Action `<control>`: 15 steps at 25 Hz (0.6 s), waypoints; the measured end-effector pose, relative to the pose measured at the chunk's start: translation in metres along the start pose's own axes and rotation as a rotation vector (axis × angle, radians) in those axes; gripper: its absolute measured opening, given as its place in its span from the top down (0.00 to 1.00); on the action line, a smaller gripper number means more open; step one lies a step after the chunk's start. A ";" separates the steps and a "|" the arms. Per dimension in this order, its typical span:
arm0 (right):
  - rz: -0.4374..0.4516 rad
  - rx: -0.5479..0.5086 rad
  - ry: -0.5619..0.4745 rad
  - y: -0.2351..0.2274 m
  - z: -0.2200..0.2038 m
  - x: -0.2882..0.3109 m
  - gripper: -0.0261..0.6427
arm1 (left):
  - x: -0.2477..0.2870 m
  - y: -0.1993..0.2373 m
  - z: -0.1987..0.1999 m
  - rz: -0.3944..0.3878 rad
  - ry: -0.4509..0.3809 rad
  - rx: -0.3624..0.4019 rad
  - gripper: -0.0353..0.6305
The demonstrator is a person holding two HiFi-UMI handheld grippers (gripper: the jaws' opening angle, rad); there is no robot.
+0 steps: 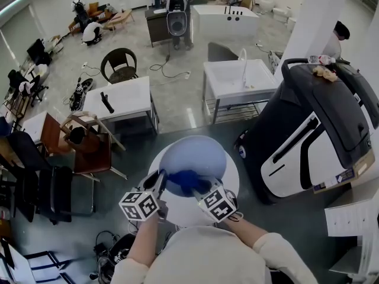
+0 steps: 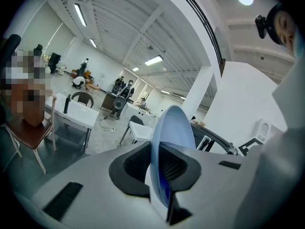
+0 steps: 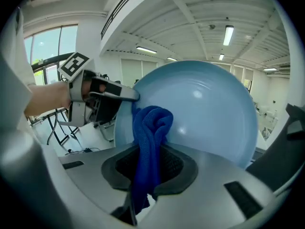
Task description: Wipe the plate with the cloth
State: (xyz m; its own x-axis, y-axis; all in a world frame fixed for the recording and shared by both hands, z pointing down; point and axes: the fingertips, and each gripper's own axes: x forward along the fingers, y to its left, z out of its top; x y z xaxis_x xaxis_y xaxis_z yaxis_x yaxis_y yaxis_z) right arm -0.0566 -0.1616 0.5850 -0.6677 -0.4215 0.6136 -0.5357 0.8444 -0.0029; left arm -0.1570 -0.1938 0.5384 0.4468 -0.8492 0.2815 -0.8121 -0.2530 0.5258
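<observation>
Head view: a pale blue plate [image 1: 192, 155] is held up over a small round white table [image 1: 180, 210], close in front of the person. Both grippers meet at the plate's near edge.

Left gripper [image 1: 161, 179]: its own view shows the jaws closed narrow on the plate's rim [image 2: 174, 128], with the plate edge-on and upright between the pads. A sliver of blue shows low behind the rim. The gripper [image 2: 159, 175] carries the plate clear of the table.

Right gripper [image 1: 204, 188]: jaws clamped on a bunched dark blue cloth [image 3: 150, 142], which sticks up out of the pads. The top of the bundle lies against the plate's face [image 3: 209, 113], on its left side in this view. The left gripper [image 3: 102, 97] shows here too, pinching the plate's left edge, marker cube [image 3: 75, 63] above it and the person's hand [image 3: 45, 99] behind.

In the head view the cloth [image 1: 185, 181] sits between the two grippers, at the plate's near part.

Surroundings: a large black-and-white machine [image 1: 314, 129] to the right. A white sink unit [image 1: 237, 78] is farther off, with a white table [image 1: 118, 96] far left. A brown chair [image 1: 89, 149] stands left of the round table. People are at the far end of the hall.
</observation>
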 end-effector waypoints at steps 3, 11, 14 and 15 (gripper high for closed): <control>-0.086 0.049 0.034 -0.034 -0.019 -0.013 0.83 | -0.002 0.003 -0.001 0.006 0.004 0.003 0.87; -0.313 0.093 -0.067 -0.118 0.014 -0.046 0.83 | 0.002 -0.010 -0.027 -0.029 0.070 -0.002 0.87; -0.248 0.060 -0.095 -0.092 0.036 -0.033 0.83 | 0.005 -0.015 -0.033 -0.038 0.087 0.001 0.87; -0.217 0.052 -0.100 -0.080 0.039 -0.028 0.83 | 0.005 -0.015 -0.034 -0.038 0.090 -0.001 0.87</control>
State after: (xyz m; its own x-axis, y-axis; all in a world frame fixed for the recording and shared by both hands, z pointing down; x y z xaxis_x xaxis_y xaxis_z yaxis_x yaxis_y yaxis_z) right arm -0.0159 -0.2303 0.5372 -0.5804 -0.6242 0.5229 -0.6966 0.7132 0.0781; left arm -0.1298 -0.1788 0.5599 0.5092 -0.7939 0.3322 -0.7936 -0.2837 0.5383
